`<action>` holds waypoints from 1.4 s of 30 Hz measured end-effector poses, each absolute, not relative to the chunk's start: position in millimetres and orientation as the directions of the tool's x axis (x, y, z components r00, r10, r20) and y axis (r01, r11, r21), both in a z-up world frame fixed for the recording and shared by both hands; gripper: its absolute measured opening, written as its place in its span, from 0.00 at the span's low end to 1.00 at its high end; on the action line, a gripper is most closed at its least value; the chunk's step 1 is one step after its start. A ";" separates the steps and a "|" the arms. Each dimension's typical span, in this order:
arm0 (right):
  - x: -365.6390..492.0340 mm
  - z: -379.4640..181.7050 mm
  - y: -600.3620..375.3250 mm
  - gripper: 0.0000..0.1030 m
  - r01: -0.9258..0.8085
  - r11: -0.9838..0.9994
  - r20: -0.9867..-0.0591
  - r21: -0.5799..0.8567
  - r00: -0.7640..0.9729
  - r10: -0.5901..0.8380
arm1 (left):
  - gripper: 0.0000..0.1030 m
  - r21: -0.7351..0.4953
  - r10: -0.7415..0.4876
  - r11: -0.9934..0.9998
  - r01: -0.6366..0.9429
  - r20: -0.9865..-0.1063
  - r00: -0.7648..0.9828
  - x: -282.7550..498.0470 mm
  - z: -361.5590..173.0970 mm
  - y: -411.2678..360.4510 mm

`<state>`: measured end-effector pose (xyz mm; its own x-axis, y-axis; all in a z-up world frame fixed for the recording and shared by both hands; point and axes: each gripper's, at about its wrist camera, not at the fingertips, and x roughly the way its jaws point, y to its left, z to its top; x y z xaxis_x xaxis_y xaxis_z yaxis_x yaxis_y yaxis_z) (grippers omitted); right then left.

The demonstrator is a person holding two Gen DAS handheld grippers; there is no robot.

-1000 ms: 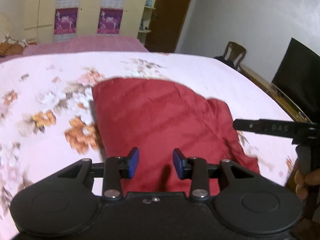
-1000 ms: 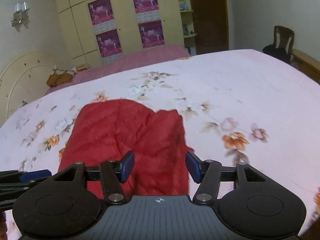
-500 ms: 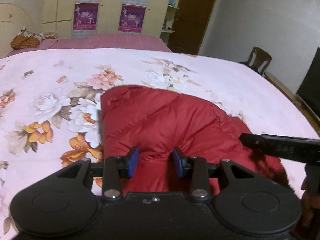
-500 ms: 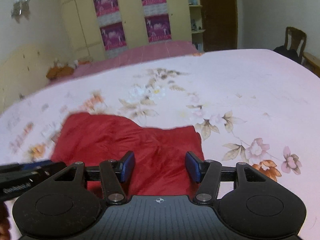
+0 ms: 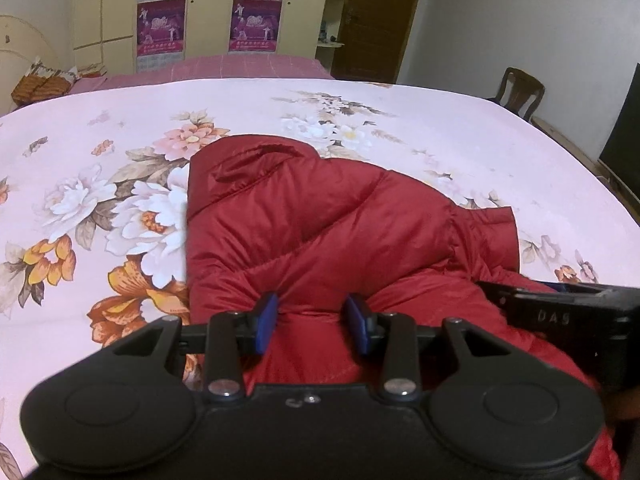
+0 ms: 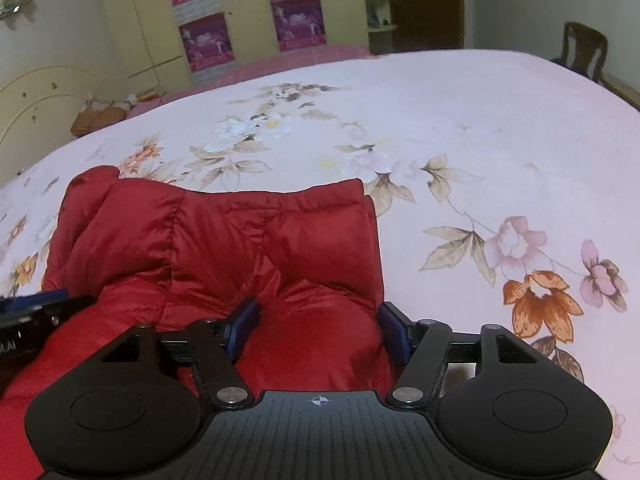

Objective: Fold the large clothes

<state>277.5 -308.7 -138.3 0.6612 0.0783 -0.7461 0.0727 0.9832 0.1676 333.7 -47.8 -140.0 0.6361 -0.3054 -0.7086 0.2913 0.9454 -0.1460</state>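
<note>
On the bed [image 5: 400,128] | red jacket [image 5: 320,220] (puffy) – left gripper [image 5: 312,322] clamped on it | right gripper [image 6: 320,326] just opening, astride it

A pink floral bedspread [image 5: 360,120] is spread over the bed. Behind it, yellow wardrobe doors [image 5: 208,8] are hung with purple posters [image 5: 161,26]. A dark wooden door [image 5: 376,16] is seen beside shelves. A wooden chair [image 5: 520,94] is placed against the white wall.
</note>
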 end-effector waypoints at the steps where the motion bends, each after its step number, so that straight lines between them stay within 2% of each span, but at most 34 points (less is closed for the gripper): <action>1: 278.9 -137.8 -309.1 0.64 0.069 0.984 -0.750 0.167 0.657 0.081 | 0.37 -0.141 -0.302 0.946 0.292 -0.711 0.636 334.4 -140.1 -48.8; 5: 286.2 -125.7 -316.8 0.64 0.070 0.977 -0.772 0.203 0.625 0.115 | 0.38 -0.116 -0.289 0.947 0.300 -0.715 0.637 332.9 -136.0 -51.9; 15: 302.3 -83.0 -307.8 0.64 -0.009 0.978 -0.688 0.209 0.709 0.154 | 0.39 -0.106 -0.269 0.955 0.276 -0.698 0.664 349.8 -121.4 -58.2; 24: 334.7 -120.5 -297.5 0.60 0.017 0.988 -0.757 0.151 0.645 0.104 | 0.44 -0.119 -0.263 0.959 0.258 -0.713 0.650 380.8 -131.9 -61.8; 31: 336.2 -139.5 -294.4 0.60 0.009 0.992 -0.764 0.122 0.639 0.088 | 0.44 -0.121 -0.266 0.958 0.260 -0.712 0.649 382.7 -143.8 -61.0; 35: 330.6 -124.5 -302.3 0.60 0.011 0.987 -0.761 0.162 0.638 0.118 | 0.42 -0.082 -0.261 0.954 0.287 -0.695 0.670 371.6 -132.0 -61.1; 39: 301.3 -94.9 -311.0 0.60 0.004 0.981 -0.724 0.193 0.675 0.140 | 0.51 -0.160 -0.317 0.944 0.289 -0.682 0.659 346.5 -112.2 -44.8; 42: 272.4 -76.6 -309.6 0.60 -0.023 0.982 -0.707 0.187 0.691 0.151 | 0.52 -0.166 -0.356 0.927 0.336 -0.667 0.654 317.9 -99.5 -38.2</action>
